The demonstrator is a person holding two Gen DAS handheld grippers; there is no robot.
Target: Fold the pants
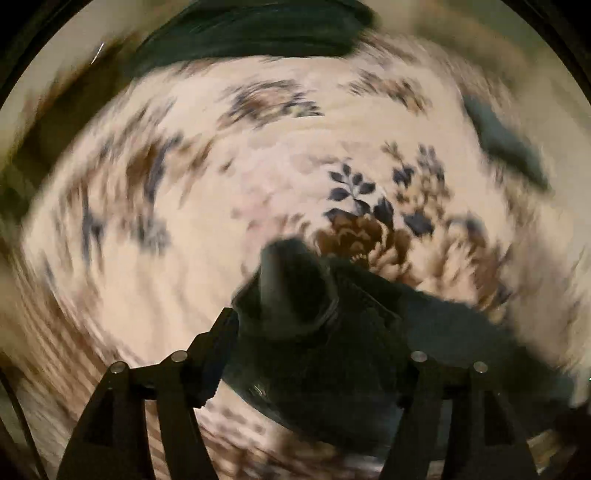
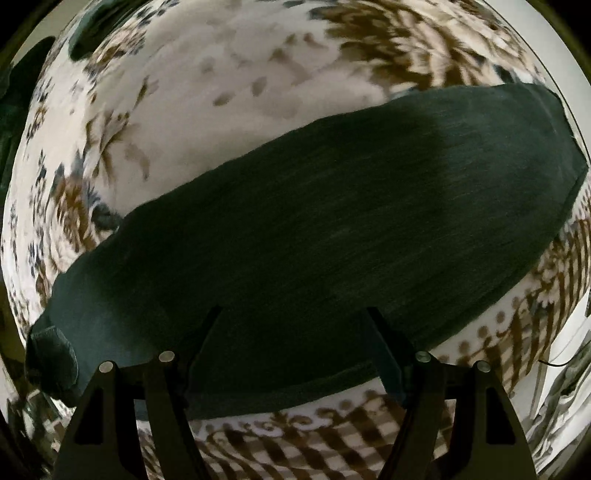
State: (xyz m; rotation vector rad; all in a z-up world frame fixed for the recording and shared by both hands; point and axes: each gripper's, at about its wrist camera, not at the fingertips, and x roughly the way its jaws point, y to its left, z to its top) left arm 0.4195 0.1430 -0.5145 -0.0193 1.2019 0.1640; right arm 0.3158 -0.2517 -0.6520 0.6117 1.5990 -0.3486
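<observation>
The dark green pants (image 2: 314, 218) lie stretched as a long flat band across the flowered bedspread (image 2: 207, 74) in the right wrist view. My right gripper (image 2: 295, 314) hovers over the near edge of the pants, fingers spread wide, holding nothing. In the blurred left wrist view, my left gripper (image 1: 306, 317) has a bunched dark end of the pants (image 1: 295, 284) between its fingers, lifted above the bedspread (image 1: 184, 258). More dark cloth (image 1: 251, 29) lies at the far top of that view.
The white bedspread with brown and blue flowers covers the whole surface under both grippers. A checked brown border (image 2: 314, 454) runs along its near edge. A pale floor or wall (image 2: 569, 387) shows at the far right.
</observation>
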